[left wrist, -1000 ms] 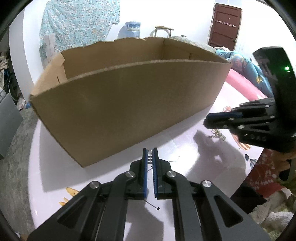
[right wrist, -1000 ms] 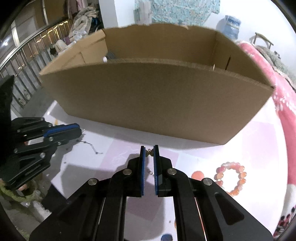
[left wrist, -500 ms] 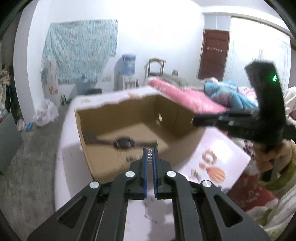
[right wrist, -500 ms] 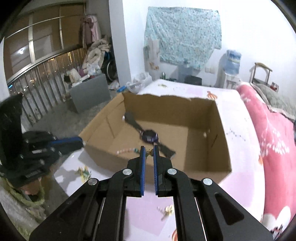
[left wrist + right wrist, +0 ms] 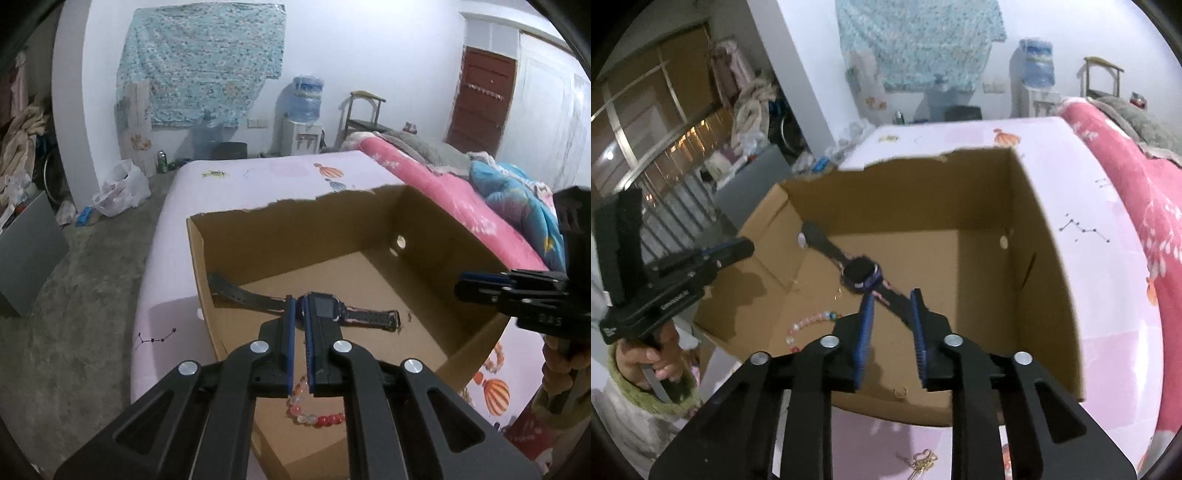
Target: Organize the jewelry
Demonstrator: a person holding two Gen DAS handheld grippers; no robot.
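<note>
Black watch (image 5: pixel 862 272) lying flat, strap diagonal

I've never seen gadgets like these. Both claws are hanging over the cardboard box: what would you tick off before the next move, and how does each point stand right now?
1. Right gripper above the cardboard box: ok, it hangs over the open top.
2. Right gripper letting go: ok, its jaws are opening and nothing shows between them.
3. Small piece landed inside: cannot tell; a small gold ring lies on the box floor, but whether that is the dropped piece is unclear.
4. Left gripper over the box: ok.
5. Left gripper holding something: cannot tell; it is shut, and anything pinched is too small to see.
6. Things already in the box: ok, the watch and bead bracelet lie on the floor.
</note>
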